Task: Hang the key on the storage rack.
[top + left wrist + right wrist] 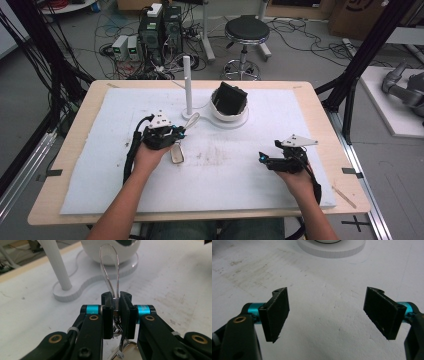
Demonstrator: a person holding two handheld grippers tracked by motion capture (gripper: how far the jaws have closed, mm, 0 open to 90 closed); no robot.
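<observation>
My left gripper (181,132) (115,298) is shut on the metal clasp of a clear plastic loop (109,277), which points toward the white stand. A small beige tag (176,154) (126,350) lies under the jaws on the white board (225,170). The stand has a tall white post (187,85) (56,262) and a white bowl (229,115) (110,252) holding a black object (231,97). My right gripper (261,157) (327,307) hovers open over bare board at the right, nothing between its jaws. The stand's base (332,250) lies ahead of it.
The board covers most of a wooden table (320,115). Beyond its far edge are a black stool (246,32), computer boxes (160,30) and cables on the floor. Black frame poles (360,55) stand at both sides.
</observation>
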